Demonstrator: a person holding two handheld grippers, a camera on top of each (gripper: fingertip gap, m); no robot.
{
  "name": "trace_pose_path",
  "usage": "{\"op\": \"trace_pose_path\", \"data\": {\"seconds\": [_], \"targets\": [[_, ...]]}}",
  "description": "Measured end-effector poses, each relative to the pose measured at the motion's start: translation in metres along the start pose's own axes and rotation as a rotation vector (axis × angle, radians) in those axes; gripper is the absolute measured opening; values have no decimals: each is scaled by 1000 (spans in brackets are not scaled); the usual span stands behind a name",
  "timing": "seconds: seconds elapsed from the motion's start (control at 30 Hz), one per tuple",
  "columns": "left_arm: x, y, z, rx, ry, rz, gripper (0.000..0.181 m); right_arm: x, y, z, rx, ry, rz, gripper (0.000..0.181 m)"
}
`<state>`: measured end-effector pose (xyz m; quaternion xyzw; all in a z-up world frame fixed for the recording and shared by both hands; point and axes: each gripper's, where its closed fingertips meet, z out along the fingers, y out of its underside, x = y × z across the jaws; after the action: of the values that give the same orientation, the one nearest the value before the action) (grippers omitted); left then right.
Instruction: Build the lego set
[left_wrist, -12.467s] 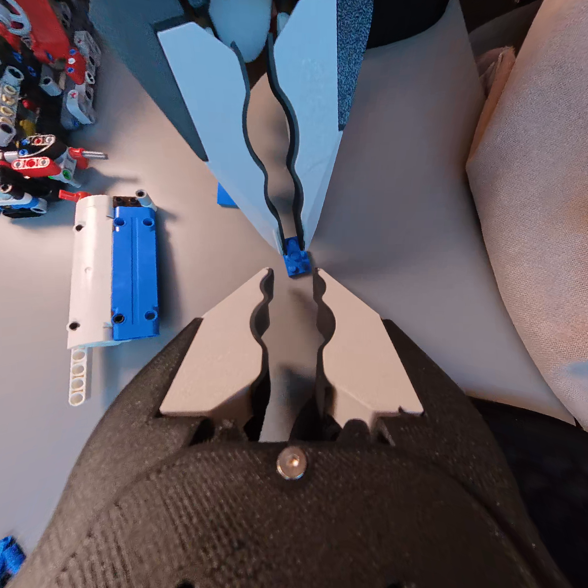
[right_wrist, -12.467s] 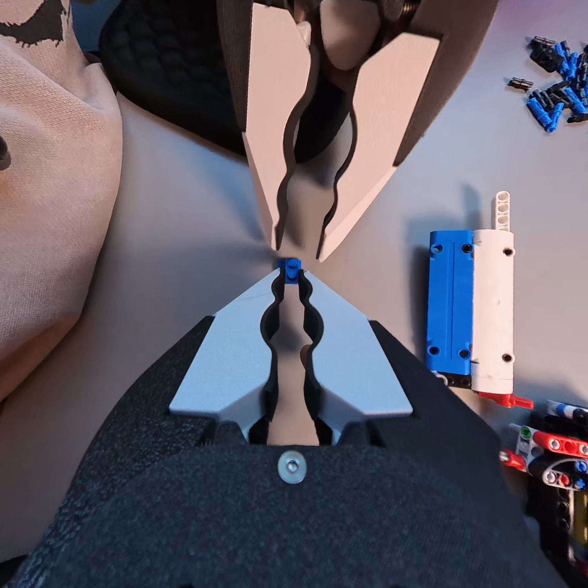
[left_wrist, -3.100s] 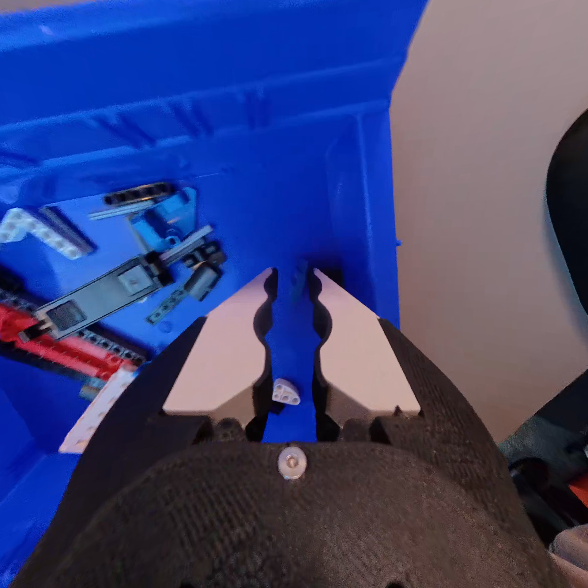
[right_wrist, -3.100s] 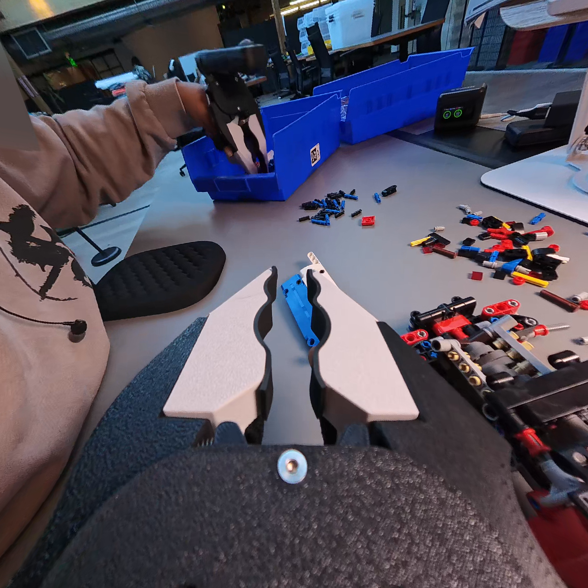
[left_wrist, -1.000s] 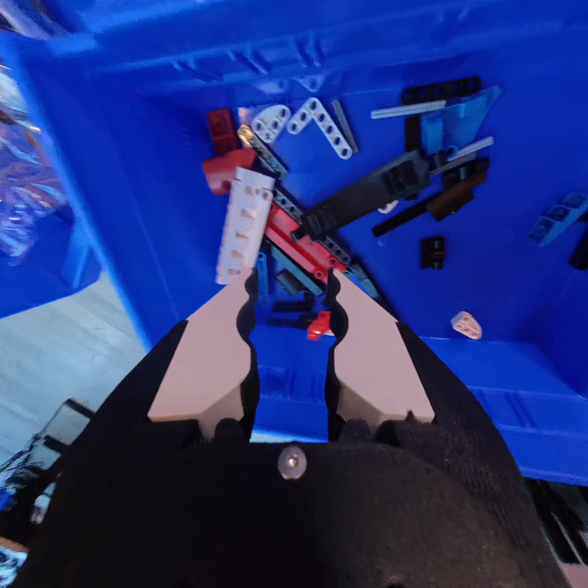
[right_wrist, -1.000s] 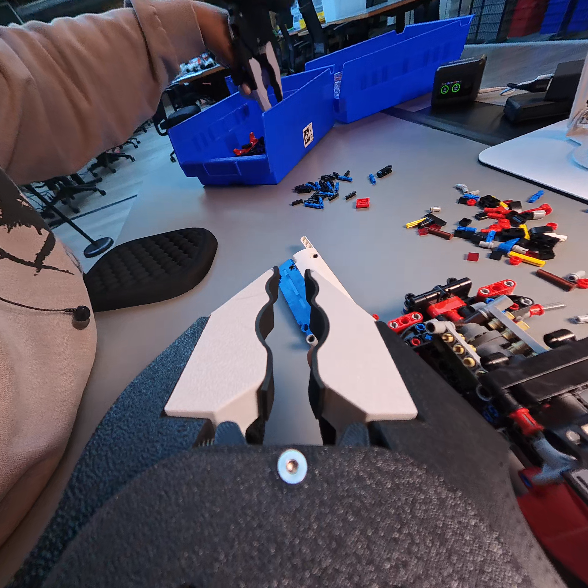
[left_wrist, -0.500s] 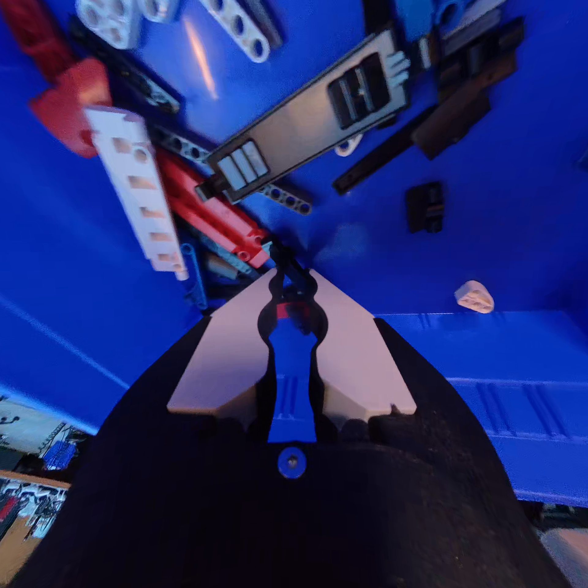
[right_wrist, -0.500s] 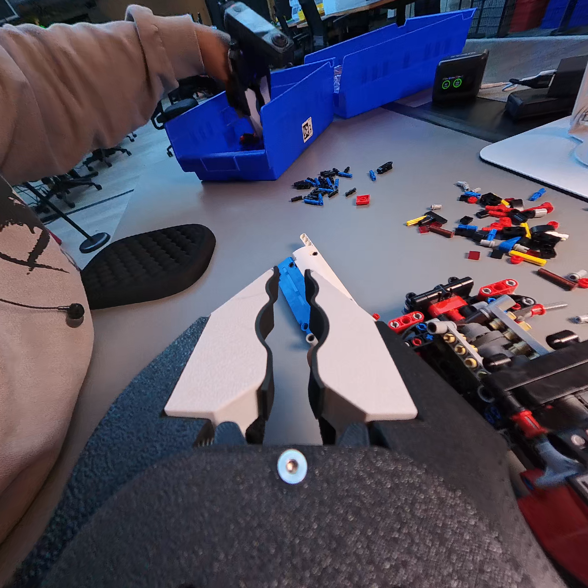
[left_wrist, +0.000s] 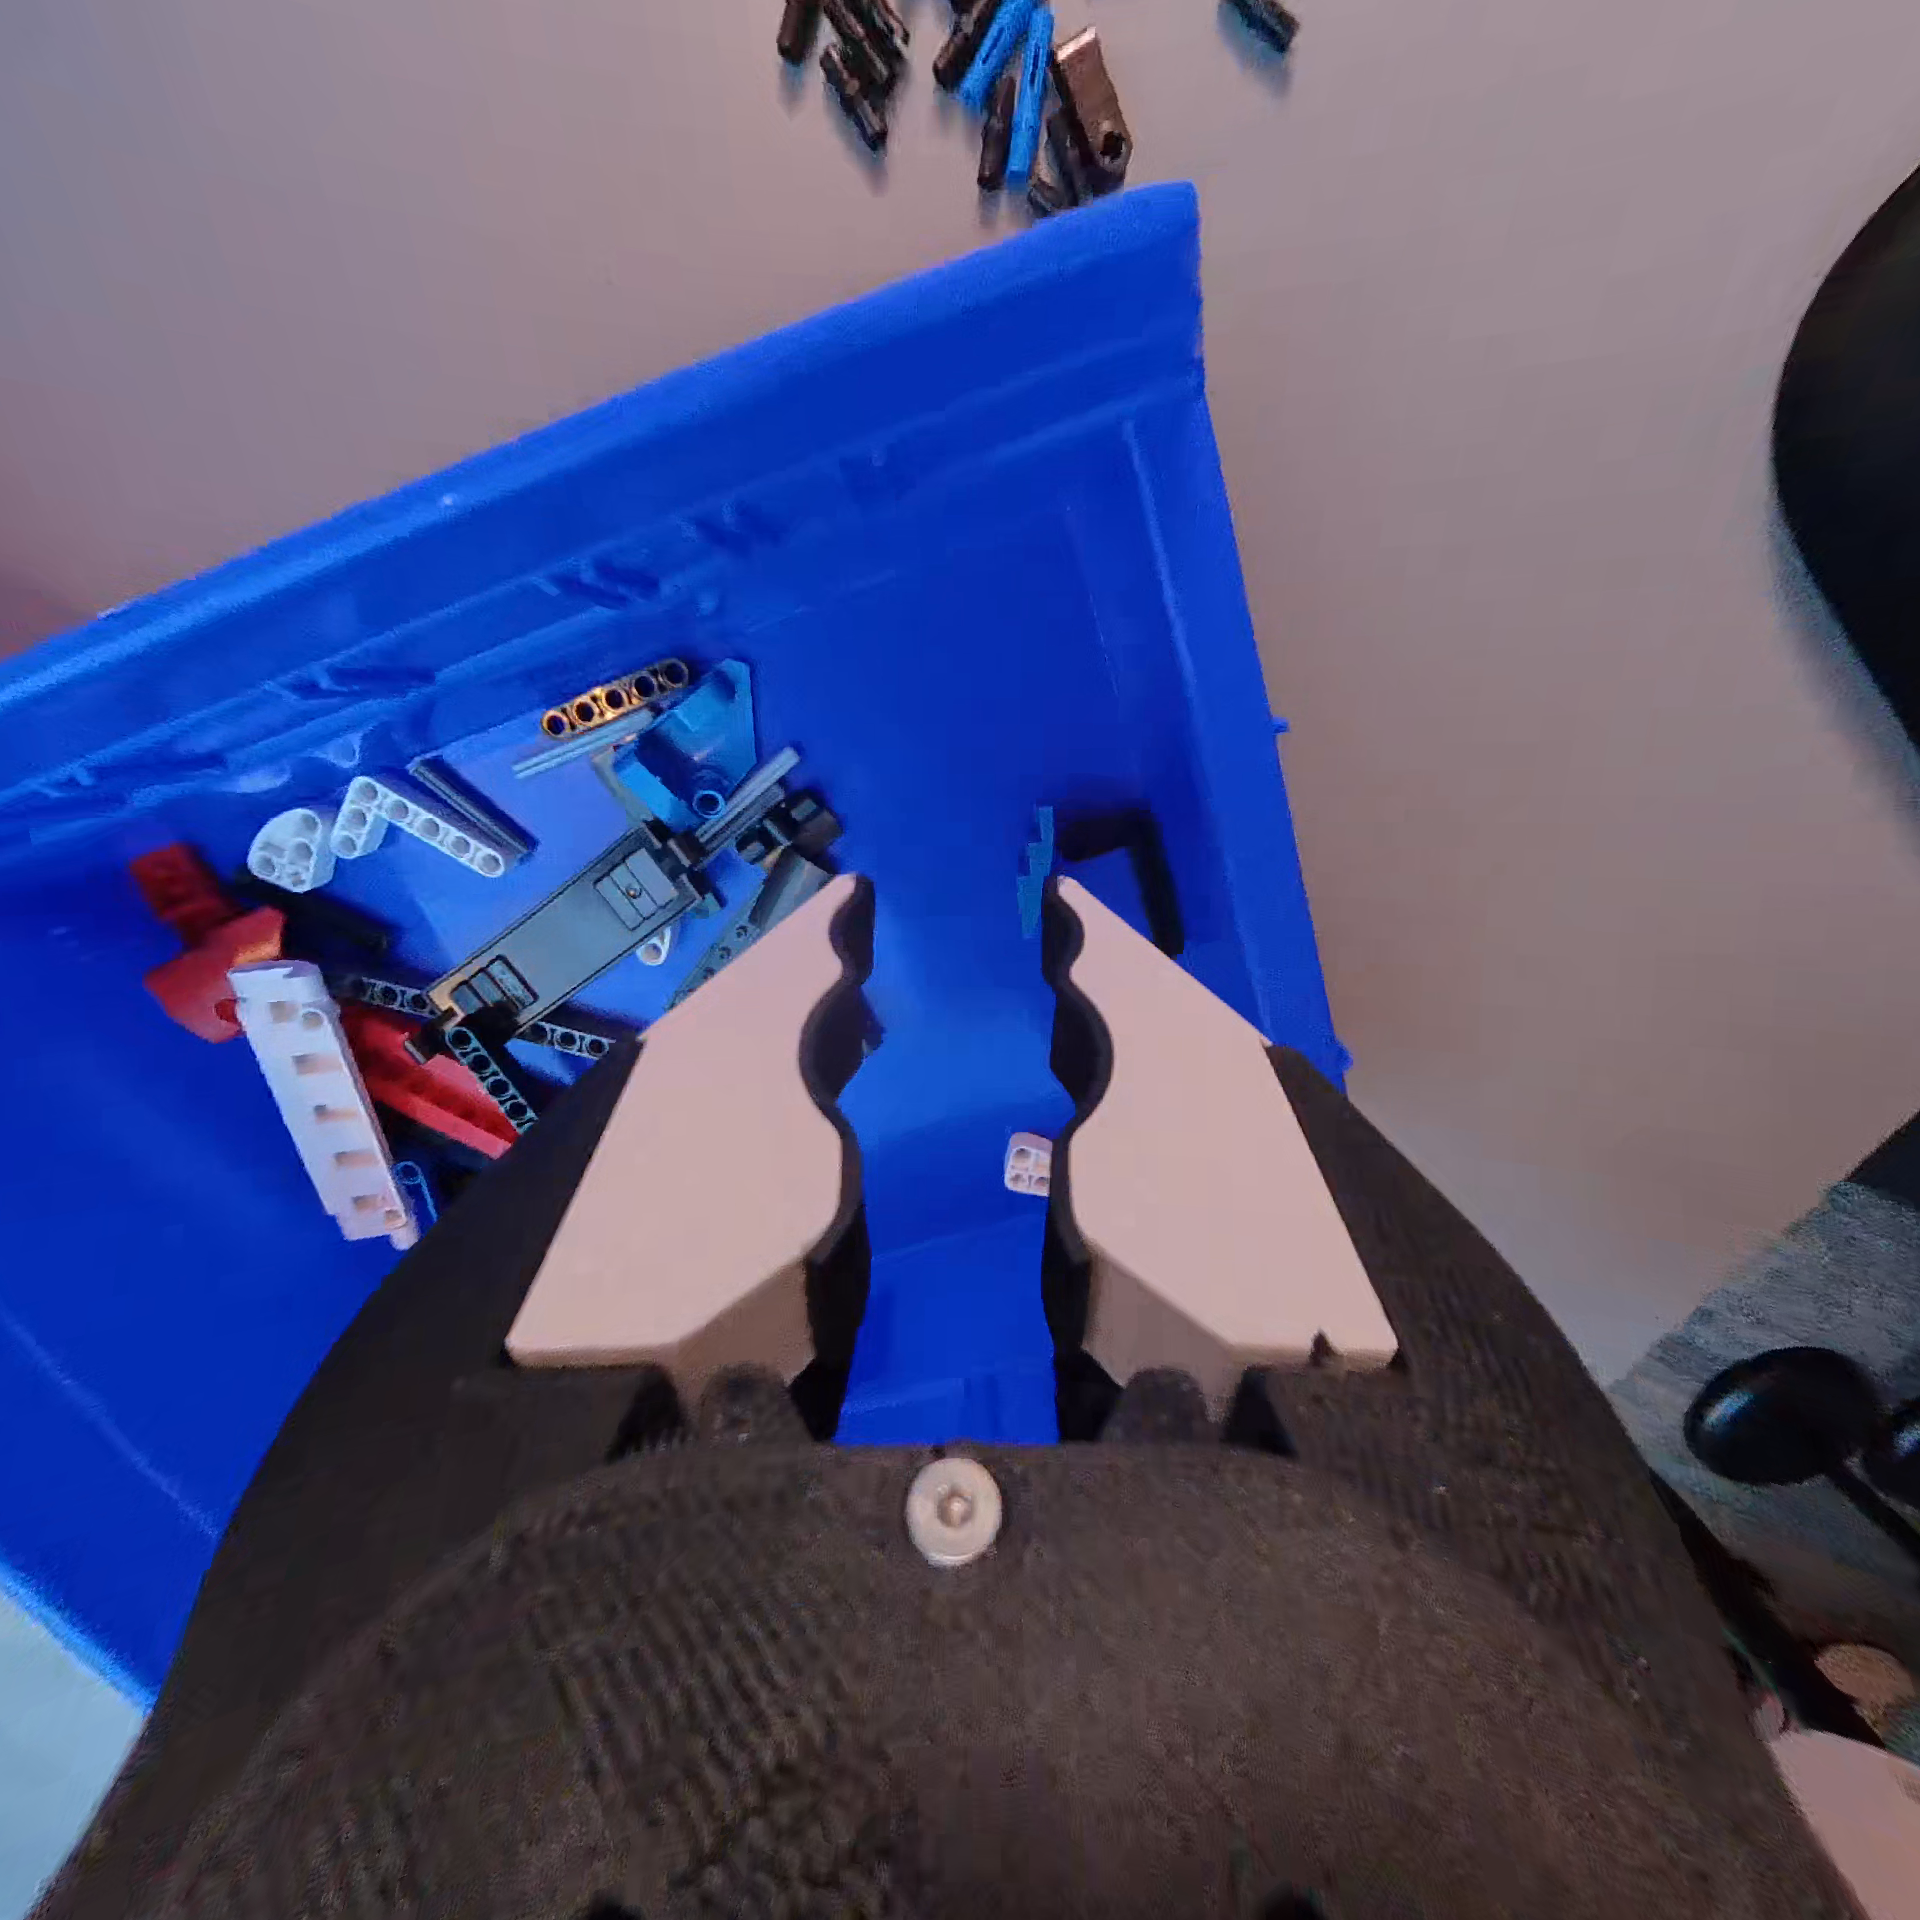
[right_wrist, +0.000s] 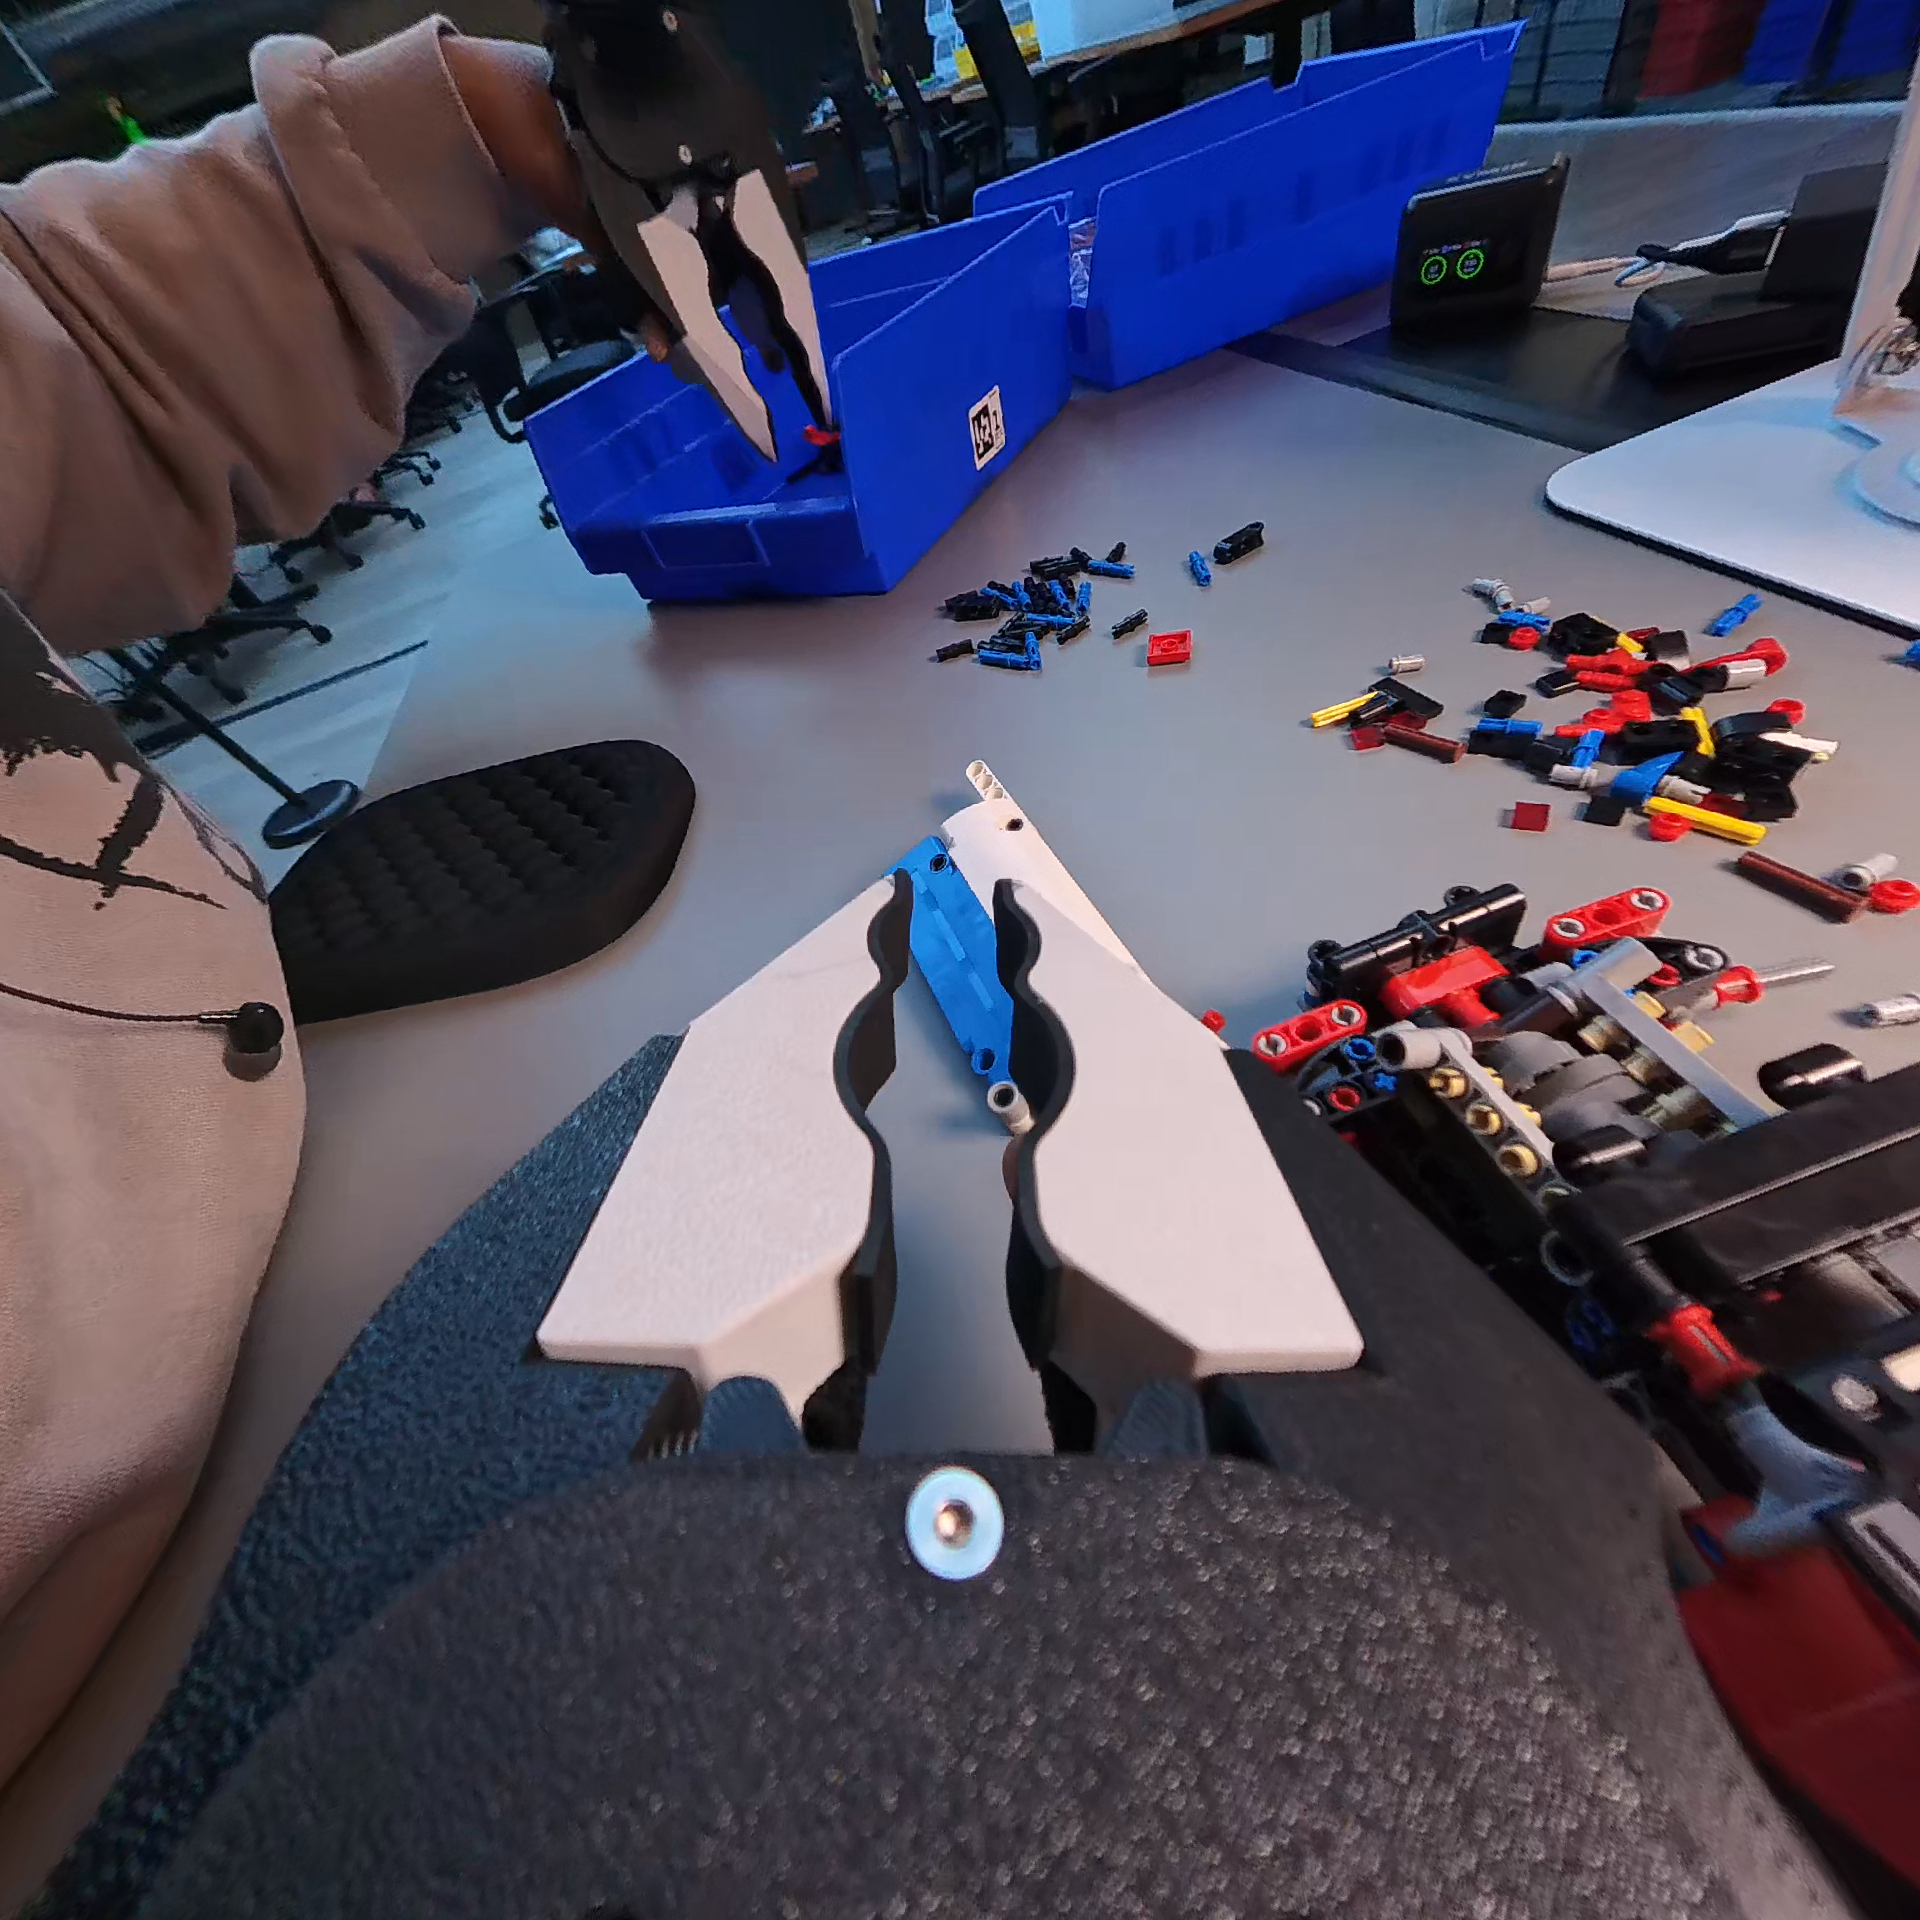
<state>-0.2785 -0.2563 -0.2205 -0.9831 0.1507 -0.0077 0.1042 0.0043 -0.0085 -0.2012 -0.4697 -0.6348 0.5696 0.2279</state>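
The left claw (left_wrist: 954, 899) stands open and empty above the blue bin (left_wrist: 1195, 436), whereas half a second ago it was down among the parts and nearly closed around a small red piece; it has since risen with nothing between its fingers, so that pick appears to have failed or been abandoned. The loose Technic parts (left_wrist: 447, 966) lie in the bin to the left of this claw, a small white connector (left_wrist: 1029, 1162) just inside its right finger. The right claw (right_wrist: 948, 894) is unchanged, open and idle over the tabletop (right_wrist: 790, 707), the blue-and-white panel assembly (right_wrist: 961, 961) directly ahead between its fingers; a fresh pick from the bin looks necessary.
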Motion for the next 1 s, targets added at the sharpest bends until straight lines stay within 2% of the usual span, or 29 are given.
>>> {"op": "trace_pose_path", "data": {"seconds": [0.03,0.13,0.23,0.33,0.43,0.53,0.63,0.7,0.8,0.9,0.97,1.0], "targets": [[4,4,5,-20,14,2,31,0,-1,1,1,-5,5,14],[19,16,22,-71,88,16,32,-5,-3,4,-5,-22,-13,14],[19,24,38,-112,75,41,29,-8,0,2,-19,-13,-48,14],[22,22,46,-115,89,57,5,-8,-1,-1,-7,-7,-40,14],[16,15,39,-83,84,50,5,-7,-4,-3,7,-2,-34,14],[15,-6,15,49,85,24,5,-7,-4,-4,6,1,-38,14],[45,-52,-16,273,157,41,5,-7,-4,-3,6,-5,-34,13],[70,-77,-20,332,184,81,5,-8,-3,-1,1,-13,-32,13],[98,-86,11,241,197,124,5,-13,-3,1,-6,-24,-46,13],[107,-76,48,123,180,129,5,-16,-2,-3,-8,-18,-68,13],[109,-70,59,83,163,130,5,-16,-3,-7,-1,-11,-71,14],[109,-69,57,87,155,127,11,-16,-3,-9,4,-8,-69,14]]}}
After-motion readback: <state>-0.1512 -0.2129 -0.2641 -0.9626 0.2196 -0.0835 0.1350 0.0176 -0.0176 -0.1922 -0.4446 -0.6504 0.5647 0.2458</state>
